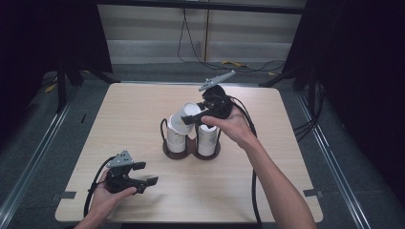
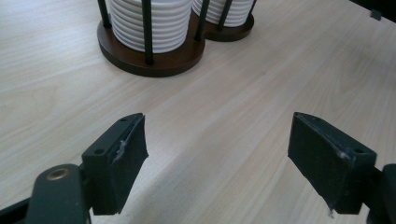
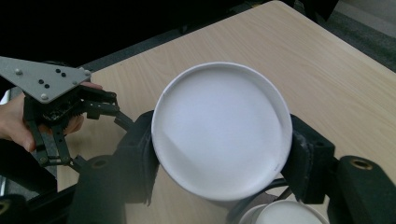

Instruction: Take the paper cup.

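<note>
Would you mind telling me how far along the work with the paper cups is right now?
Done: the right gripper has clamped one white cup, tilted above the left stack of the cup holder. In hand: that cup is off the stack. Left: setting it down somewhere. The left gripper hangs open over the table, holding nothing.

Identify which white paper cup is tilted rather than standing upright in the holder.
The cup clamped in the right gripper is tilted above the left stack; the cups in both stacks stand upright in the holder.

No readable text, label, brand, number or sign appears on anything in view
</note>
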A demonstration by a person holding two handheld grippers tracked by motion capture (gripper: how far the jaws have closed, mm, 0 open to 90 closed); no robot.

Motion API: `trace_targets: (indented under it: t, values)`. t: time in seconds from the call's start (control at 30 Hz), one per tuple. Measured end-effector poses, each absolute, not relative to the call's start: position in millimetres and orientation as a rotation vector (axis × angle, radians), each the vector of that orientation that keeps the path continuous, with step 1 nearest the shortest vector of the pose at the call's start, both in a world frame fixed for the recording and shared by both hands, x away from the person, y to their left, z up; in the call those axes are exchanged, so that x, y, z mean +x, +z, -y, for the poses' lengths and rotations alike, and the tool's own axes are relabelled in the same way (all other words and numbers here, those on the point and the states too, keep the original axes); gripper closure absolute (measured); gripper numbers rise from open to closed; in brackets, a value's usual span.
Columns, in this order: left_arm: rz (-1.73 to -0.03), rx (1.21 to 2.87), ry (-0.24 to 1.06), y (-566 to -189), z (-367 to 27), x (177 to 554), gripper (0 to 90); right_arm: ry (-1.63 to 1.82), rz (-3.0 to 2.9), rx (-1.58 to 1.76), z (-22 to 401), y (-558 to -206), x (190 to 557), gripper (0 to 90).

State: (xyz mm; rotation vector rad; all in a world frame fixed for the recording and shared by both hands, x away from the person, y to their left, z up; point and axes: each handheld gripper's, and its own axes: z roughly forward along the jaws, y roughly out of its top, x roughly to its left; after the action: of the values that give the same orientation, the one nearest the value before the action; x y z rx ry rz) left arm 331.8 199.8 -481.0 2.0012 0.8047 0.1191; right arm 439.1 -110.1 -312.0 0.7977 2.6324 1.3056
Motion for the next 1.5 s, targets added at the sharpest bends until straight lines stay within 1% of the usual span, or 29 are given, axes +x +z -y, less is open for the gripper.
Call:
trace_targets:
  t: [0.2,0.47,0.6,0.93,1.03,1.27,1.3,1.37,1.5]
  values:
    - [-0.773,2.016,0.117,-473.8,-188.4,335.3,19.2,1.331,-2.614,0.79,113.2,-312.2,433.3,37.2]
    - [-0.766,2.011,0.112,-463.9,-184.9,341.3,18.8,1.36,-2.593,0.796,120.7,-311.0,420.4,37.3]
    - [-0.711,2.019,0.123,-454.1,-177.1,345.6,19.0,1.367,-2.596,0.784,121.3,-312.3,411.7,37.5]
    - [-0.694,1.999,0.124,-451.2,-167.4,349.0,17.6,1.362,-2.616,0.809,131.1,-328.6,393.6,37.6]
    - [-0.71,1.967,0.119,-454.5,-168.3,346.1,17.4,1.37,-2.614,0.829,135.5,-333.6,388.5,37.6]
    - [-0.702,1.978,0.137,-453.4,-168.9,343.9,17.4,1.37,-2.607,0.838,141.7,-341.4,377.3,37.7]
    - [-0.697,2.003,0.135,-451.6,-166.1,344.1,17.4,1.372,-2.602,0.852,144.3,-344.9,374.7,37.6]
    - [-0.686,2.002,0.128,-450.1,-164.6,343.6,17.5,1.375,-2.599,0.863,146.7,-348.5,372.2,37.6]
    - [-0.683,1.982,0.158,-446.5,-161.4,344.9,17.4,1.376,-2.594,0.878,149.8,-355.8,367.6,37.6]
